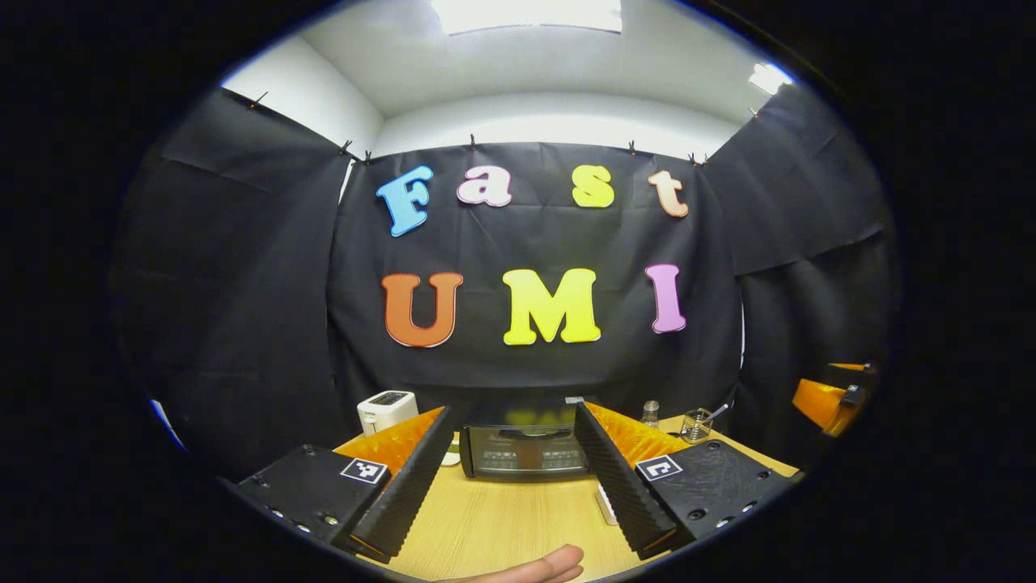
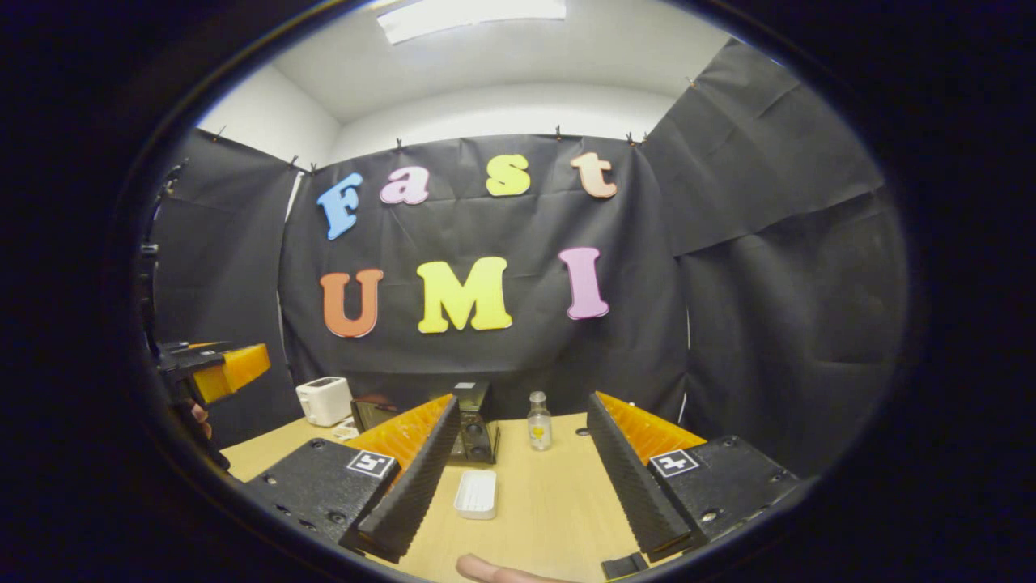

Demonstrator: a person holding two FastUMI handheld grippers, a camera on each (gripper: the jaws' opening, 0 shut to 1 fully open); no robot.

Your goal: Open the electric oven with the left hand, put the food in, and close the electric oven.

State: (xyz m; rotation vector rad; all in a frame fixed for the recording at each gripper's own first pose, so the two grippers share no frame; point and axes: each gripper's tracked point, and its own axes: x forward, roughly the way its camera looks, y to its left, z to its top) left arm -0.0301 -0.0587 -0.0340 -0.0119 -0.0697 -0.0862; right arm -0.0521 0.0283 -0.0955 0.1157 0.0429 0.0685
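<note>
We see the counter (image 1: 502, 518) first, and the electric oven (image 1: 522, 450) sits at its far side with its door closed, right ahead of our left gripper (image 1: 518, 478), which we hold level with its jaws wide apart, likely to reach the door. Our right gripper (image 2: 518, 478) waits right of the oven, jaws apart too. A small white tray (image 2: 476, 493) lies before the oven; we cannot tell if it holds food.
</note>
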